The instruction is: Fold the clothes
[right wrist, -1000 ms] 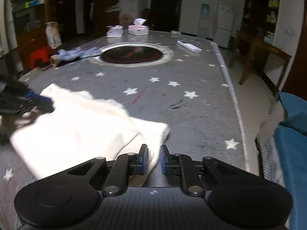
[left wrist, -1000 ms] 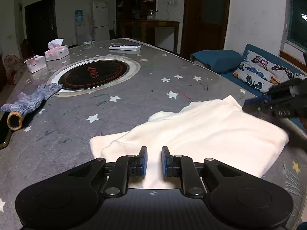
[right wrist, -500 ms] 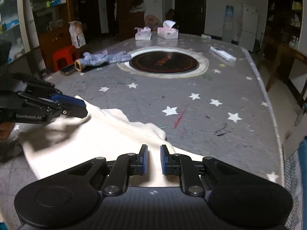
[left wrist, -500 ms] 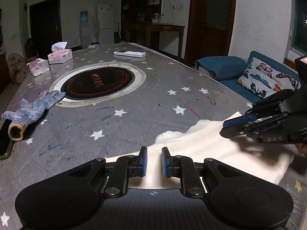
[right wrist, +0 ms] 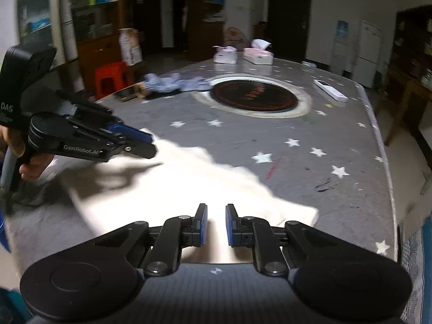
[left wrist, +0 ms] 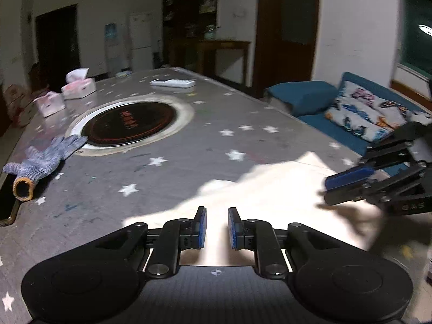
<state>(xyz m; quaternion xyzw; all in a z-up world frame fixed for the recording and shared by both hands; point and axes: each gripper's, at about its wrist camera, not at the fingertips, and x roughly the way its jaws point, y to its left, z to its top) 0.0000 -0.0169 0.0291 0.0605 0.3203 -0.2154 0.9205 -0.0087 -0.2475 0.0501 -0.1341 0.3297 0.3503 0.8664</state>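
A cream-white garment (left wrist: 275, 189) lies folded flat on the grey star-patterned table (left wrist: 205, 140) near its front edge; it also shows in the right wrist view (right wrist: 172, 186). My left gripper (left wrist: 217, 228) hovers over the garment's near side, jaws slightly apart and empty. My right gripper (right wrist: 216, 225) hovers over the opposite side, jaws slightly apart and empty. Each gripper shows in the other's view, the right gripper (left wrist: 351, 181) at the right, the left gripper (right wrist: 132, 140) at the left, above the cloth.
A round black hotplate (left wrist: 129, 121) is set in the table's middle. A grey-blue work glove (left wrist: 40, 162) and a phone (left wrist: 6, 197) lie at the left. Two tissue boxes (left wrist: 78, 87) and a white remote (left wrist: 172, 82) sit farther back. A blue sofa (left wrist: 359, 113) stands beside the table.
Both grippers have lifted and drawn back from the garment, so more of the table shows. The garment lies still. The jaws stay slightly apart.
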